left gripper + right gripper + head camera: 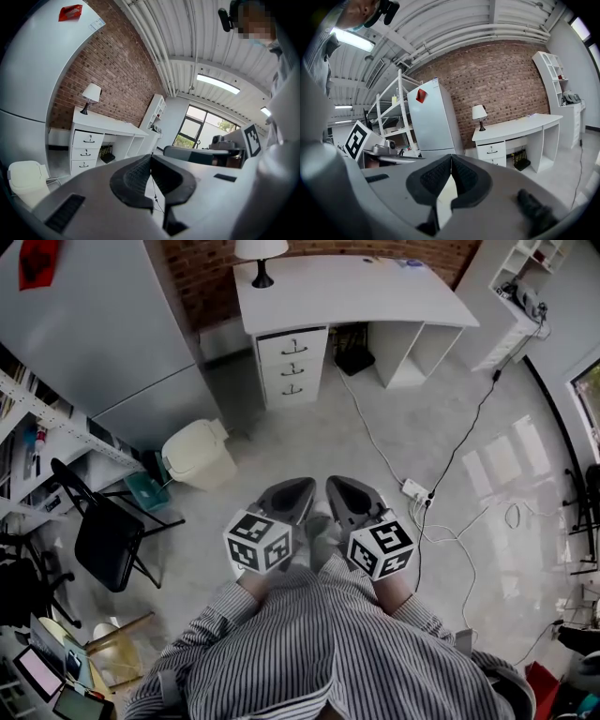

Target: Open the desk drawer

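Currently | white curved-top desk (375, 296): against red brick wall (202, 282); well apart from both grippers | white three-drawer stack (292, 367): under desk's left end in head view; fronts flush, all closed | left gripper (291, 495): jaws together; nothing held | right gripper (349, 495): jaws together; nothing held; just beside left gripper

1. A white-shaded lamp (261, 259) stands before the brick wall (197, 277).
2. A cream lidded bin (199, 454) sits beside the tall white fridge (103, 334).
3. A black folding chair (108, 535) stands near that bin.
4. A white power strip (414, 490) lies on the pale floor (309, 437).
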The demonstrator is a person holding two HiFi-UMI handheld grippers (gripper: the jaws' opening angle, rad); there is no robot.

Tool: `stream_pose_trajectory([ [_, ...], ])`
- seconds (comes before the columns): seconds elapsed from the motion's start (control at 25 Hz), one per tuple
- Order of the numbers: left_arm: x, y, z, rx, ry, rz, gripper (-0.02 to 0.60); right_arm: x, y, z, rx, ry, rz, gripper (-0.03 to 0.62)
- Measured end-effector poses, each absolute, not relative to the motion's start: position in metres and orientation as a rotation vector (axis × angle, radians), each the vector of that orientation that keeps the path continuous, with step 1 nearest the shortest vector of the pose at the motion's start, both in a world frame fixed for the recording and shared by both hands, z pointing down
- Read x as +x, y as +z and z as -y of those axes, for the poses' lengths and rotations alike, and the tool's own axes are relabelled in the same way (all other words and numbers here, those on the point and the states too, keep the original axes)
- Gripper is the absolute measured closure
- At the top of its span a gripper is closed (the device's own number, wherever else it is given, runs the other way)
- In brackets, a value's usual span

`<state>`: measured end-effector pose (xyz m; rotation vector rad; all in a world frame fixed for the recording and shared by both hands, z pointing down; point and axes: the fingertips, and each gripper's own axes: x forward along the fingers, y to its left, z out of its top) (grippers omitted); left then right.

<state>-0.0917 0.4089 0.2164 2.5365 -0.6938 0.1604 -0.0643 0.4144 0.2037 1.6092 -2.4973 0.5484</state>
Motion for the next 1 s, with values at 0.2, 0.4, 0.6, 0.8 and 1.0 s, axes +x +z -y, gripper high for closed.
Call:
stream_pose_trajectory([
  [0.2,-0.072,0.215,-0.353,2.535,0.137,0.731,0.569,-0.048,0.208,-0.358,1.555,0.550,2.521,0.577],
  [0.4,-0.040,0.210,-0.295,2.552,0.151,0.763,0.571,-0.014,0.194,-0.291,1.518,0.513,2.566,0.577],
  [0.6,-0.017,0.205,-0.238,2.537,0.132,0.832,0.569,0.016,0.187,-0.232,1.483,0.523,2.606,0.577],
  [0.8,0.009,0.208,-0.190,2.508,0.099,0.883,0.569,0.043,0.192,-0.188,1.419,0.510,2.619,0.577],
  [1.0,0.028,0.216,-0.165,2.463,0.091,0.911,0.569,0.067,0.201,-0.159,1.404,0.560,2.612,0.577],
])
